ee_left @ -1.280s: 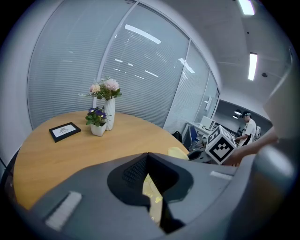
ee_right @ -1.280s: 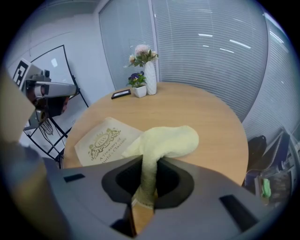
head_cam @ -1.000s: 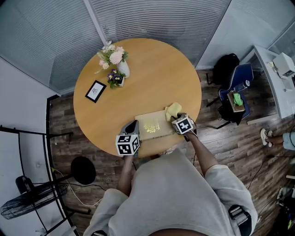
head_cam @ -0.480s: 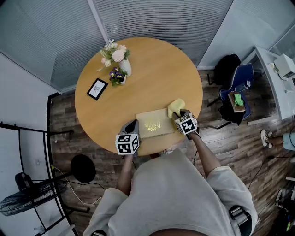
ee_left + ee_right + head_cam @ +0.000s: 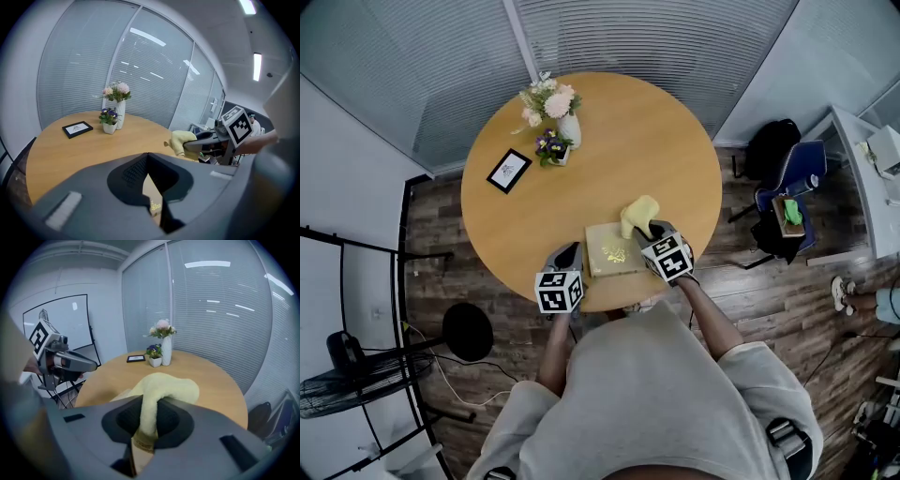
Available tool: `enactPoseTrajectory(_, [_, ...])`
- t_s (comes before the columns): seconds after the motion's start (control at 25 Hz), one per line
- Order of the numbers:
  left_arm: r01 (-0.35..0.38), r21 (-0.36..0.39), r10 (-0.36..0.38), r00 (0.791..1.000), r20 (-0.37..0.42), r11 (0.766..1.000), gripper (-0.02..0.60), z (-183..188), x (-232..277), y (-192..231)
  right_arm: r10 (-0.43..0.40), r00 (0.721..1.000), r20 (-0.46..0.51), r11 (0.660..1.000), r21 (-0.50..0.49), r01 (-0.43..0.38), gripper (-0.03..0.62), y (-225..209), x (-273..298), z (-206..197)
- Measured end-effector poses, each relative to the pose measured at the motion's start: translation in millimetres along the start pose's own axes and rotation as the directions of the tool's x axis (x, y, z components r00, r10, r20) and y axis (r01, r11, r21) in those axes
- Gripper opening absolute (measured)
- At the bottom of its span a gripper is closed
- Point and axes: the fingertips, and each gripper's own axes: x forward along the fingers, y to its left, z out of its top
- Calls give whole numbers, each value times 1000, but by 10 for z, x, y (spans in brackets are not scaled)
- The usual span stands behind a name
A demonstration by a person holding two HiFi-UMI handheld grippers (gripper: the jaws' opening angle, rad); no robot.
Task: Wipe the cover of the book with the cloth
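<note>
A tan book [image 5: 612,251] with gold print lies flat near the front edge of the round wooden table [image 5: 600,141]. My right gripper [image 5: 649,232] is shut on a yellow cloth [image 5: 638,215], which hangs over the book's far right corner. The cloth [image 5: 165,385] bulges out ahead of the jaws, and the book [image 5: 140,451] shows beneath them. My left gripper [image 5: 570,255] sits at the book's left edge with its jaws together. Between them I glimpse the book [image 5: 152,205], and the cloth [image 5: 181,139] is off to the right.
A white vase of flowers [image 5: 566,120], a small pot of purple flowers [image 5: 551,148] and a black picture frame [image 5: 508,170] stand at the table's far left. A chair with a bag [image 5: 780,178] is on the right. A fan [image 5: 352,375] stands on the floor at left.
My right gripper has carried the cloth leftwards, from beside the book's right edge to over its far right corner. The left gripper has stayed put.
</note>
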Motion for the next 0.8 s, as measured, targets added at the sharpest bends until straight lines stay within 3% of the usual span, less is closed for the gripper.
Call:
enactPoseTrajectory(0.36, [-48, -32, 48, 999, 12, 998, 6, -42, -159, 185, 121, 993, -10, 991, -58, -122, 60, 600, 303, 158])
enactPoseTrajectory(0.8, [-124, -79, 126, 992, 17, 989, 6, -126, -399, 481, 232, 968, -95, 965, -105, -241, 60, 1101, 657, 17])
